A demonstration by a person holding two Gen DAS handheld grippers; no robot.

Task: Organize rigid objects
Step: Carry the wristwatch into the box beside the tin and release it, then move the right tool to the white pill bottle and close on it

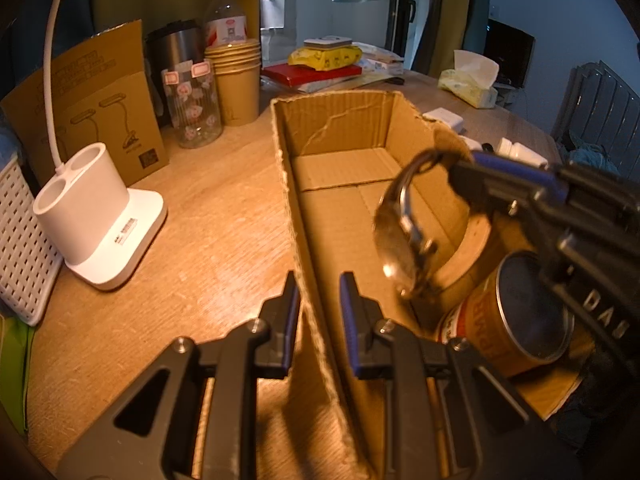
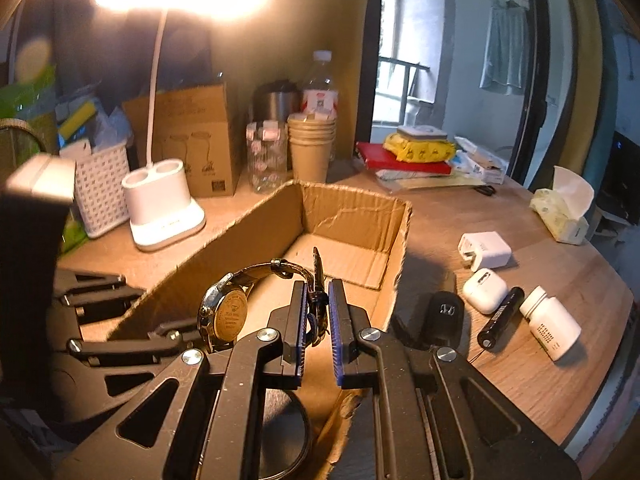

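1. Wristwatch [image 2: 224,312]: hangs by its dark strap above the open cardboard box [image 2: 248,224], case back toward the right wrist camera, dial side toward 9 o'clock in that view. In the left wrist view the watch [image 1: 394,240] hangs over the box interior at about 3 o'clock of centre.
2. Right gripper [image 2: 318,300]: jaws nearly closed, pads pinching the watch strap between them.
3. Left gripper [image 1: 320,284]: jaws drawn in on the near long wall of the cardboard box [image 1: 298,216], one finger outside it and one inside.
4. Box contents: a round tin [image 1: 516,308] lies on its side at the near end, at 4 o'clock in the left wrist view; the far part of the floor is bare cardboard.
5. Table [image 2: 520,352], at 3 o'clock of the box in the right wrist view: car key fob [image 2: 444,316], white earbud case [image 2: 486,290], black cylinder [image 2: 502,316], white pill bottle [image 2: 552,322], white charger [image 2: 484,250].
6. At 11 o'clock of the box: lamp base [image 2: 160,204] with two empty round wells, white lattice basket [image 2: 102,188], printed glass jar [image 2: 266,160], stack of paper cups [image 2: 311,142].
7. At 2 o'clock: tissue pack [image 2: 560,212].
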